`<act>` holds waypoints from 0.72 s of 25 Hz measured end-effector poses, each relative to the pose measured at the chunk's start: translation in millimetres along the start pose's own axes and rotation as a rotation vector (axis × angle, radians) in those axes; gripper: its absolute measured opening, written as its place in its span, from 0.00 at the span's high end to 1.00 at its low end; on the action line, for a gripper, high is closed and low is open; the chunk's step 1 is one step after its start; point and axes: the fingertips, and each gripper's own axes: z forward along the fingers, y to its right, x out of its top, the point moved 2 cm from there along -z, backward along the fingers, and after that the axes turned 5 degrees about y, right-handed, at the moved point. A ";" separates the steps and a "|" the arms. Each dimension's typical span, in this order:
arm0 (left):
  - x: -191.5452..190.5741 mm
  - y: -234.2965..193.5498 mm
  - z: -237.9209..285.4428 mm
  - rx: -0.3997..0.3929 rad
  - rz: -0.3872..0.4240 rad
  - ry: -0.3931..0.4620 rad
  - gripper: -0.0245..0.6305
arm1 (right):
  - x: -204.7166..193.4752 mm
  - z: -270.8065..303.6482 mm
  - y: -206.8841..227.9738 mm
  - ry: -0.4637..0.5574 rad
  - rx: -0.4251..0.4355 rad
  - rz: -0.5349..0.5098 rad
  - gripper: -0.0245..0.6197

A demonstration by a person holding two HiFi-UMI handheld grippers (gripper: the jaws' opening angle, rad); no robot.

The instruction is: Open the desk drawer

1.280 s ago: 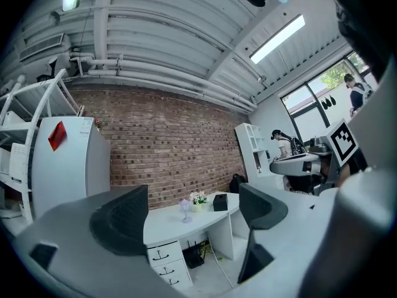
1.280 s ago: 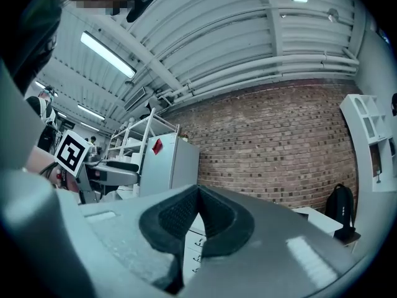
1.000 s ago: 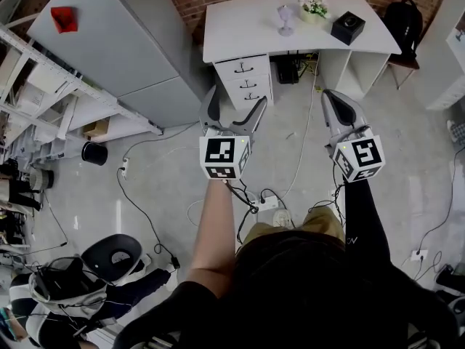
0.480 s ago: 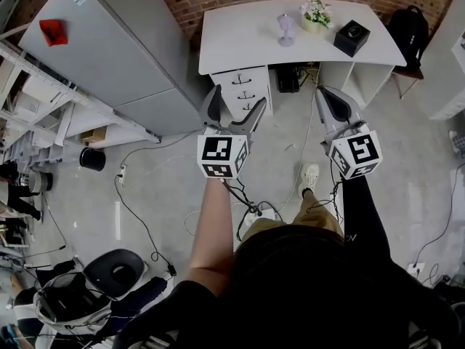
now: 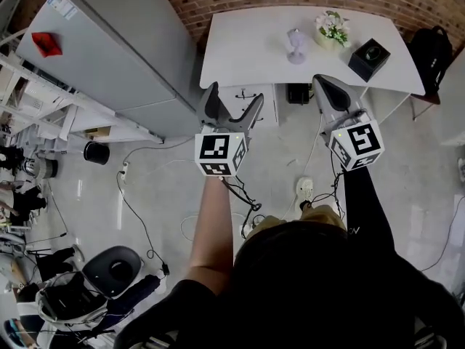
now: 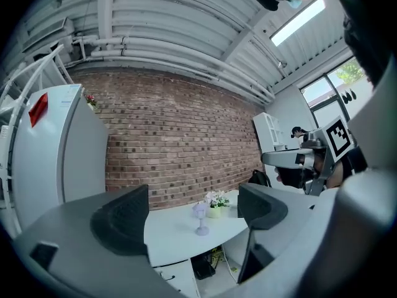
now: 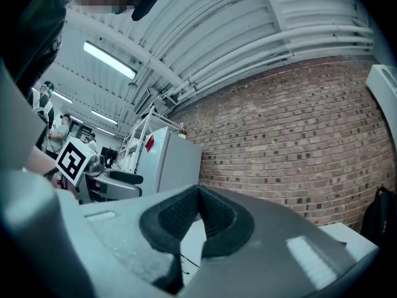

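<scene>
Head view: the drawer [image 5: 266,102] is one of a stack of white fronts under the left end of the table [image 5: 247,46], which stands against the far brick wall. The left gripper [image 5: 234,99] hovers on the near side of that stack and short of it, jaws apart, with a drawer handle showing between them. The right gripper [image 5: 327,87] hangs further right, before the open space under the table, jaws together.

Left gripper view: the two pads [image 6: 121,219] stand wide with nothing between them. A goblet [image 6: 200,217] and a small flower pot [image 6: 215,202] on the table show through the gap. The drawer fronts sit only at the bottom edge, so the jaws aim too high.

Right gripper view: the jaws are pressed together and empty.

The approach is the step in hand. It would go best if the left gripper dropped and tipped down until one handle sat level between the open jaws, then moved forward square to the front. After closing on the handle, a straight pull toward the near side should keep the drawer from binding.
</scene>
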 end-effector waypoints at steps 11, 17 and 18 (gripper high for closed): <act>-14.1 -21.6 96.9 0.088 -0.030 -0.019 0.26 | -42.7 76.3 86.4 -0.042 0.066 0.064 0.96; -37.7 -26.9 136.4 0.132 -0.054 -0.066 0.26 | -79.9 104.6 116.8 -0.075 0.100 0.125 0.96; -40.0 -26.0 143.1 0.131 -0.063 -0.071 0.26 | -85.5 107.9 120.0 -0.081 0.101 0.136 0.96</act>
